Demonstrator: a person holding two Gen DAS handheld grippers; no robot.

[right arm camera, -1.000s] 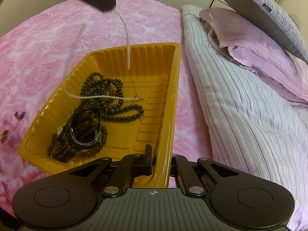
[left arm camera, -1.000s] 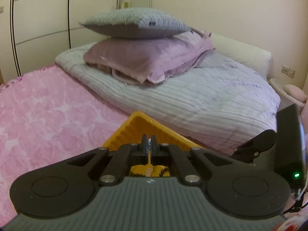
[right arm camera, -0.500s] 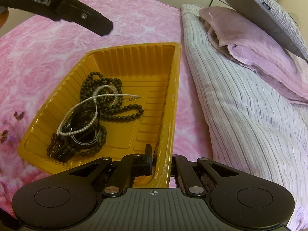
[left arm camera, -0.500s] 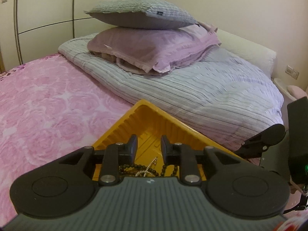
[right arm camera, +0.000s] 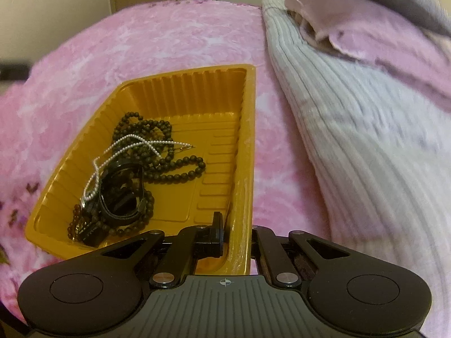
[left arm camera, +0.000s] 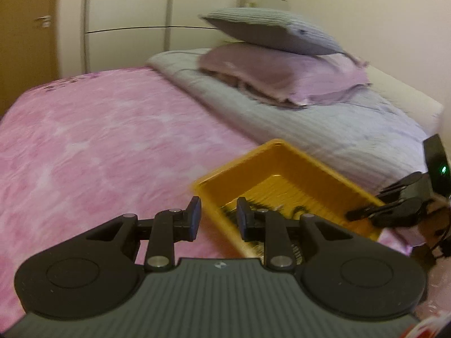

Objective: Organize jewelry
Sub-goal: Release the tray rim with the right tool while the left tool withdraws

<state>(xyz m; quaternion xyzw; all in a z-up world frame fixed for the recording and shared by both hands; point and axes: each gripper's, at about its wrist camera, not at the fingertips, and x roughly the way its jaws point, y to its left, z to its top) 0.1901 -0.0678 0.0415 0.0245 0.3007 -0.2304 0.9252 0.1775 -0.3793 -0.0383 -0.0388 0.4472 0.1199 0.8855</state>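
Right tool (right arm camera: 236, 232) grips tray (right arm camera: 249, 129) rim, one finger hidden

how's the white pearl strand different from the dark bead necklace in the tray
The white pearl strand has tiny pale beads on a thin line; the dark bead necklace has bigger, near-black round beads. The pearl strand lies on top, draped across the dark necklace and the black strap; the dark necklace sits under it on the floor of the yellow tray. Both lie loose in the tray's left half, and no gripper holds either.
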